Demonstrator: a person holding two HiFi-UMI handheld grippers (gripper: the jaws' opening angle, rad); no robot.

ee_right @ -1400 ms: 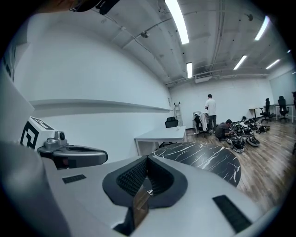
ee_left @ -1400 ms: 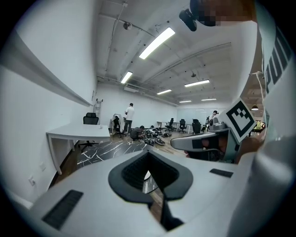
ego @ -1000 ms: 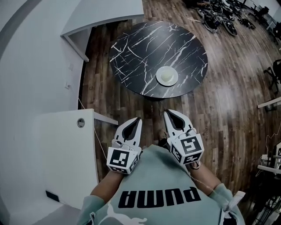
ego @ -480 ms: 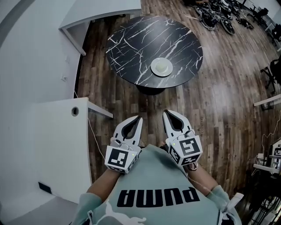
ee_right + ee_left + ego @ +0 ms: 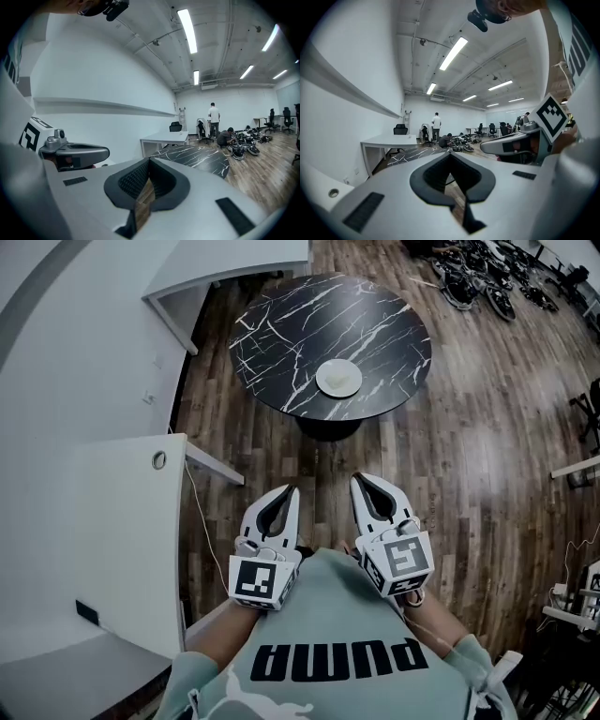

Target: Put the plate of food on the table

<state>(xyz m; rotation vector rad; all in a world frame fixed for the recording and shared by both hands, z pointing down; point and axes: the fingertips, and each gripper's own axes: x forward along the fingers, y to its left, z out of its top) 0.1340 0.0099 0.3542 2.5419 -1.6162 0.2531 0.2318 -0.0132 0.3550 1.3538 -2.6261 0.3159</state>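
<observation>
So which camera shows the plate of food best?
The head view: it looks down on the plate, sitting on the round table. Both gripper views see that table edge-on, and no plate can be made out.

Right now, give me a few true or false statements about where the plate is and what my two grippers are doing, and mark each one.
1. The plate sits on the round black marble table. True.
2. The left gripper holds the plate. False: its fingers are shut on nothing, and it is near the person's chest, well short of the table.
3. The right gripper has its fingers closed and empty. True.
4. The floor around the table is grey carpet. False: it is dark wood planks.
</observation>
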